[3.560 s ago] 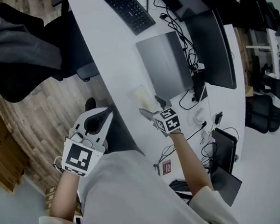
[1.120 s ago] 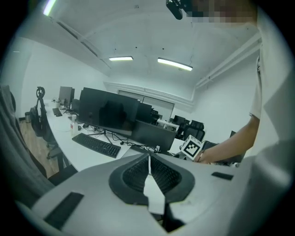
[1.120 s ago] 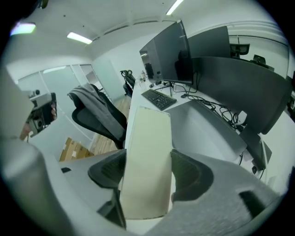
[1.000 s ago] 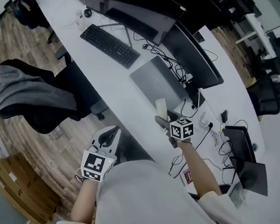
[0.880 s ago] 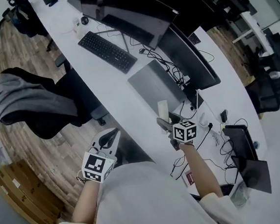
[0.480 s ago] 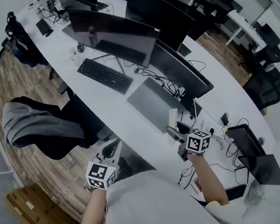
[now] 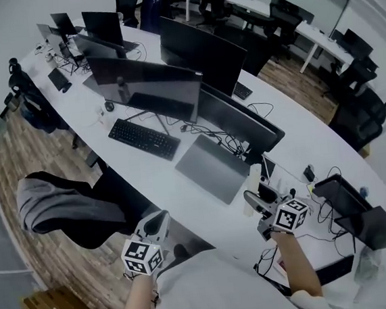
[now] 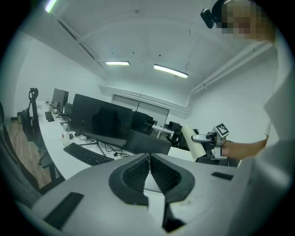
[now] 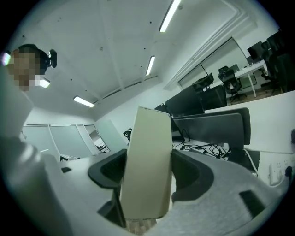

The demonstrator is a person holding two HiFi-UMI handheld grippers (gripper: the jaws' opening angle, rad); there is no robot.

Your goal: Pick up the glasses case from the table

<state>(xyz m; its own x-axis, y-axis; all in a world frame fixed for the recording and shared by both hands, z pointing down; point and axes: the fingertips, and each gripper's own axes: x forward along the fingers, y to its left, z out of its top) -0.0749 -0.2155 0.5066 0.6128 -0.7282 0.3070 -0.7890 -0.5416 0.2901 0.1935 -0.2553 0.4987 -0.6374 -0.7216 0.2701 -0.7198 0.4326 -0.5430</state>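
Cream-coloured and slim, the glasses case (image 7: pixel 253 177) stands nearly upright at the lower right of the head view, clamped in the right gripper (image 7: pixel 253 199) above the near edge of the curved white table (image 7: pixel 183 192). A closed grey laptop (image 7: pixel 211 169) lies just left of it, with a black keyboard (image 7: pixel 144 138) further left and dark monitors (image 7: pixel 146 87) behind. The left gripper (image 7: pixel 158 219) sits at the lower centre, off the table's edge, beside an office chair draped with a grey jacket (image 7: pixel 59 207) over the wooden floor (image 7: pixel 16 150).

In the left gripper view, the ribbed pads meet at centre frame with nothing between them. At right, the other gripper holds the case up off the table.

In the right gripper view, the case fills the centre, leaning slightly right, with both dark pads pressed against its long sides. Ceiling lights (image 9: pixel 168 16) run across the top.
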